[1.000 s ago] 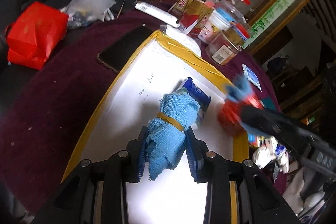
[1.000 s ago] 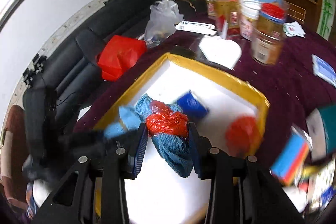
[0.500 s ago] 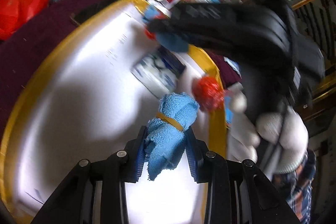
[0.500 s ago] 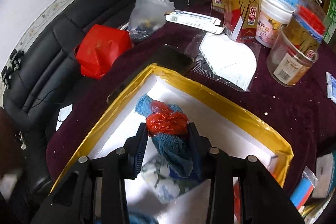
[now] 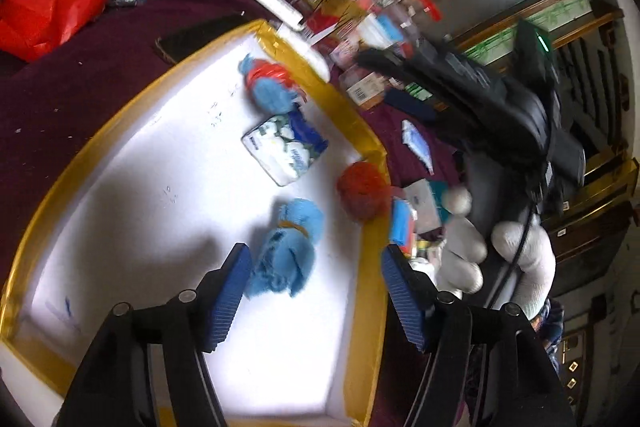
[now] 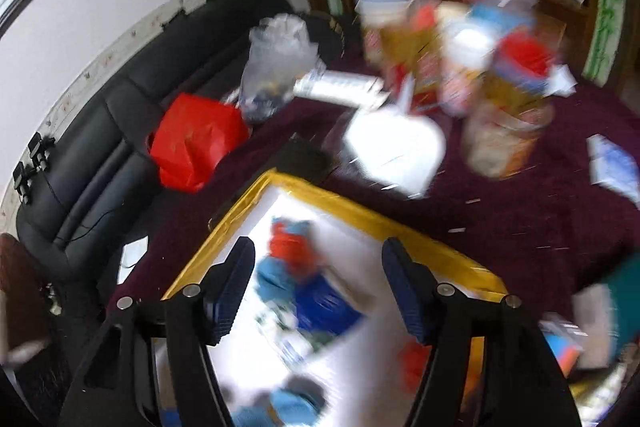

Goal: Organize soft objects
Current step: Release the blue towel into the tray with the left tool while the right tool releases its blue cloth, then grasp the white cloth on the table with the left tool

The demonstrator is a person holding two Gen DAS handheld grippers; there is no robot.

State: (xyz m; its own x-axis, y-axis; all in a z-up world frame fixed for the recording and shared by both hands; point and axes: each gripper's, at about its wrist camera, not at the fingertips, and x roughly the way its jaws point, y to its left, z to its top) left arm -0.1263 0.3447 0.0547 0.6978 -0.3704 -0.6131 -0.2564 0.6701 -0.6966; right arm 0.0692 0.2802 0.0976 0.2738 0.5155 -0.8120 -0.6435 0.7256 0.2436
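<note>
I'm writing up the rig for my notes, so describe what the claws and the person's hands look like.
Both claws, the left claw and the right claw, have glossy black plastic arms with silver screw heads and blue ribbed pads. In the left wrist view the right unit's body is bulky and black with a green light, and a thin black cable runs down across the hand, which wears a white knit glove.

Left tool (image 5: 314,291): jaws spread wide, blue ribbed pads (image 5: 228,293) well apart, nothing between them in contact. Right tool (image 6: 320,291): jaws also spread wide, blue ribbed pads (image 6: 404,291) apart, nothing gripped; that view is motion-blurred. In the left wrist view the right tool's black body (image 5: 472,99) reaches in from the right, angled up-left, held by a white-gloved right hand (image 5: 500,251) wrapped around its handle. Left hand not visible.
</note>
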